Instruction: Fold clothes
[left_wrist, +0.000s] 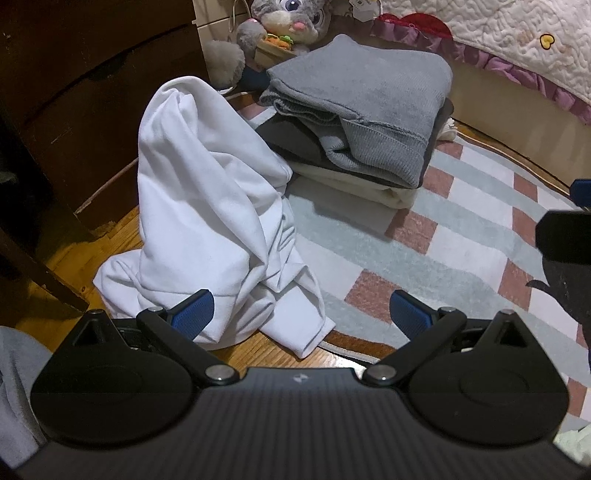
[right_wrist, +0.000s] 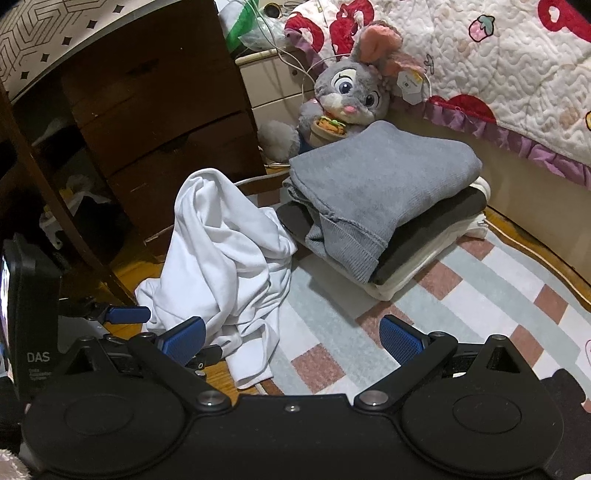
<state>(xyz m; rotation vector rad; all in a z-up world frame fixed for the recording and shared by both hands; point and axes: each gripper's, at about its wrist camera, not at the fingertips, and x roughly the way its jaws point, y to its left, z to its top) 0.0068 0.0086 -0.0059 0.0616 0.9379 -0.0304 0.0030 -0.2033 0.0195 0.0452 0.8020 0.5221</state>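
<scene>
A crumpled white garment (left_wrist: 207, 206) is heaped on the floor at the rug's left edge, and shows in the right wrist view (right_wrist: 225, 251) too. Behind it is a stack of folded clothes with a grey sweater (left_wrist: 369, 96) on top, also in the right wrist view (right_wrist: 376, 184). My left gripper (left_wrist: 301, 314) is open and empty, just in front of the white garment's lower hem. My right gripper (right_wrist: 291, 338) is open and empty, a little back from the garment. The left gripper (right_wrist: 125, 314) shows at the left of the right wrist view.
A dark wooden drawer chest (right_wrist: 162, 110) stands left of the clothes. A plush grey rabbit (right_wrist: 347, 96) leans against a bed with a quilted cover (right_wrist: 498, 74) at the back right. A checked rug (left_wrist: 461, 236) covers the floor; wood floor (left_wrist: 74, 258) lies at left.
</scene>
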